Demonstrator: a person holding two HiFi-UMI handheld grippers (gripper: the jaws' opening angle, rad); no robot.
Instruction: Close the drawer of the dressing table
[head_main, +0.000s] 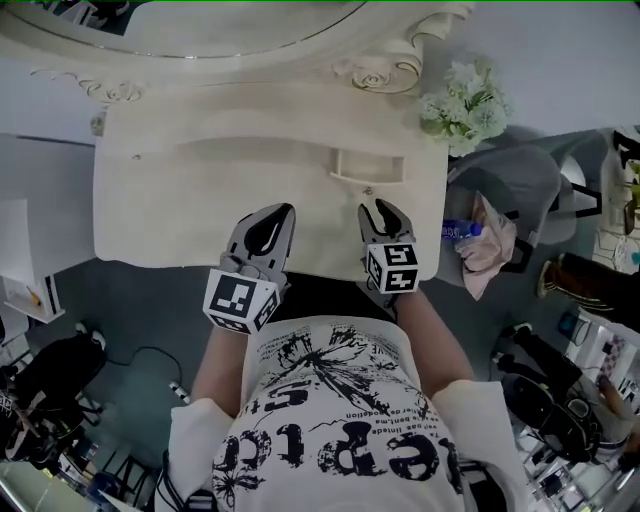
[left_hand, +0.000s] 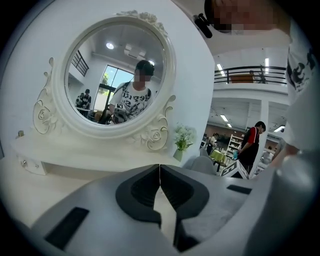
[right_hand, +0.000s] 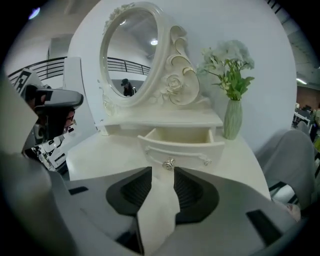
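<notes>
The dressing table (head_main: 150, 200) showed cream all over, its drawer (right_hand: 175, 145) cream too, with a silvery knob (right_hand: 169, 163); right of the drawer, a pale green vase (right_hand: 232, 119) carried white-and-green flowers (right_hand: 227, 57).

Worn: white short-sleeved T-shirt (head_main: 340, 420) with black brush-style print and lettering across the front.
Item, left gripper (head_main: 287, 212): grey shell jaws, black inner pads, and a white cube (head_main: 240, 298) with black square markers behind the jaws.
Item, right gripper (head_main: 379, 206): same grey-and-black build, with a matching marker cube (head_main: 392, 266) behind its jaws.
</notes>
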